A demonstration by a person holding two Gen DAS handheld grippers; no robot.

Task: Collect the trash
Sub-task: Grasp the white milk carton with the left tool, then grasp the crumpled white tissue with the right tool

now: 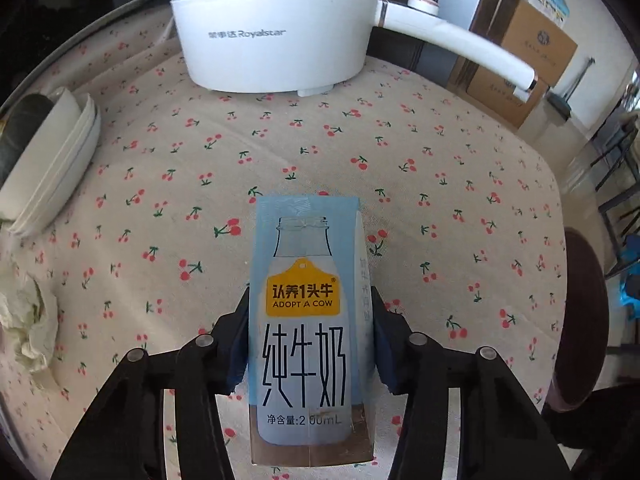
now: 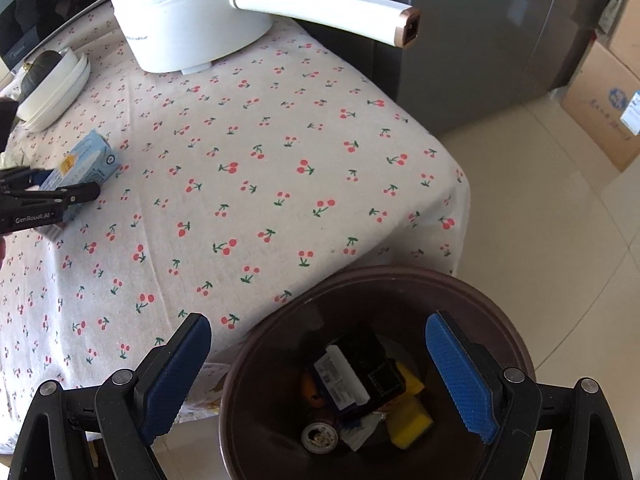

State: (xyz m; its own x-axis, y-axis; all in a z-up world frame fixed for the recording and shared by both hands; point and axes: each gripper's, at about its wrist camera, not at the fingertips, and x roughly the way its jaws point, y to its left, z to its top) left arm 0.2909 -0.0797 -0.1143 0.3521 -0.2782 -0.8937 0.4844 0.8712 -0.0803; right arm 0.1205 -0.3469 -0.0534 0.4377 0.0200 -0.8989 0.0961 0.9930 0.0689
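Pot (image 1: 276,28) top cut off by frame edge; dark squash (image 2: 38,70) half hidden behind bowls (image 2: 56,92).

A white electric pot (image 1: 276,28) with a long handle (image 2: 320,6) stands at the far end of the tabletop (image 2: 280,184), which wears a cherry-print cloth. Left of the pot lies a stack of white bowls (image 1: 52,160) with a dark squash (image 2: 40,70) behind. Beyond the pot stand a grey fridge (image 2: 480,48) and cardboard boxes (image 1: 528,52).
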